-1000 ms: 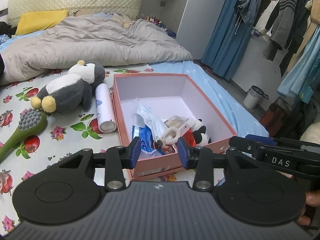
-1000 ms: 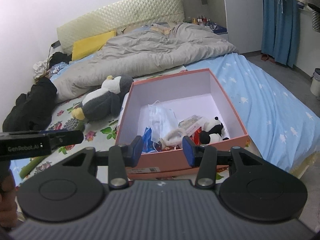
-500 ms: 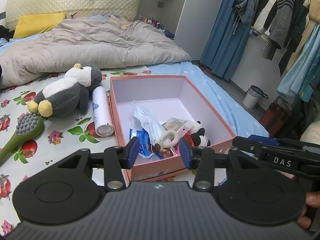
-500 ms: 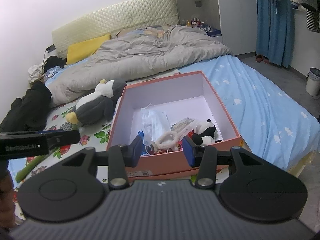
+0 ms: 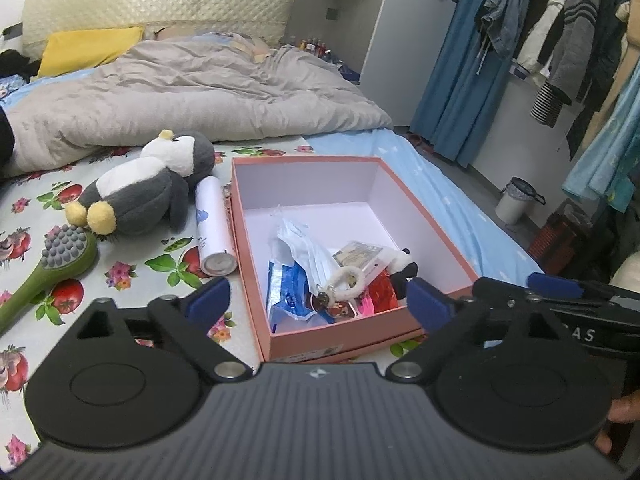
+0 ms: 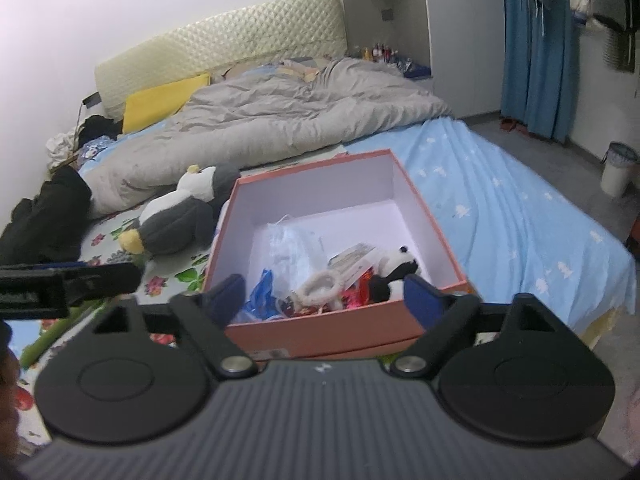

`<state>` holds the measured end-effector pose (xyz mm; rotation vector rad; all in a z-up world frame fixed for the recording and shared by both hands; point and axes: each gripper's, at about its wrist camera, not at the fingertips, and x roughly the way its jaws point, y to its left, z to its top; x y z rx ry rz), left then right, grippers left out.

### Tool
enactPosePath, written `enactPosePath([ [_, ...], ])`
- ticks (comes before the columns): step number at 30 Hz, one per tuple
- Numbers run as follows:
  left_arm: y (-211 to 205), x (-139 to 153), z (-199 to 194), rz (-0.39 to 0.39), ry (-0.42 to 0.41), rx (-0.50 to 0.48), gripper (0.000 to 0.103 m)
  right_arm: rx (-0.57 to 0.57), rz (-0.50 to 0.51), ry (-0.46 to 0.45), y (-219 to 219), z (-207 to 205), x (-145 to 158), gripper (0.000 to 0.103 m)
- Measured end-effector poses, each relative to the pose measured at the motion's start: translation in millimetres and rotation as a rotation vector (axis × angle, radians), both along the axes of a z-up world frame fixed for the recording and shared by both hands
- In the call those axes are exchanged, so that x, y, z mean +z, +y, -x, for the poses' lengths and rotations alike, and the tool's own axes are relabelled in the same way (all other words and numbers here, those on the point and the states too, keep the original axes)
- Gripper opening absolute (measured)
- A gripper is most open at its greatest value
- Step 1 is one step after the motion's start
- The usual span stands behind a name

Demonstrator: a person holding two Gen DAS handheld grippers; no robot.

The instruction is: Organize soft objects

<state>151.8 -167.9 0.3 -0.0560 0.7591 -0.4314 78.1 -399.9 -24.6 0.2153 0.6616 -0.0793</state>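
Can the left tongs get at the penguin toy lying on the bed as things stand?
Probably yes. The penguin toy lies in the open on the bed, left of the box, with nothing on top, and the left tongs are opening with nothing between them.

Matt cardboard box (image 5: 420, 216), fluffy plush penguin (image 5: 148, 192), crumpled cloth duvet (image 5: 192, 96).

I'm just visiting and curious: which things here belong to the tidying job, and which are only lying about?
Job: grey-and-white plush penguin; open pink cardboard box; small plush panda inside it.
Lying about: green massage brush; white spray can; grey duvet; yellow pillow.
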Motion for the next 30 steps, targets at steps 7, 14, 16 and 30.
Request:
enactPosePath([
  [7, -0.3, 0.4, 0.7, -0.033, 0.006, 0.025, 0.103, 0.011, 0.011, 0.009, -1.2, -3.4, -1.5, 0.091],
  [14, 0.3, 1.3, 3.1, -0.035, 0.007, 0.045, 0.103, 0.017, 0.001, 0.019, 0.3, -5.2, -3.9, 0.091],
  [16, -0.1, 0.9, 3.0, -0.037, 0.006, 0.048, 0.103, 0.021, 0.000, 0.023, 0.9, -6.1, -4.7, 0.091],
  [30, 1.9, -1.0, 2.2, -0.040, 0.008, 0.054, 0.103, 0.017, 0.010, 0.022, 1.3, -7.9, -8.7, 0.091],
])
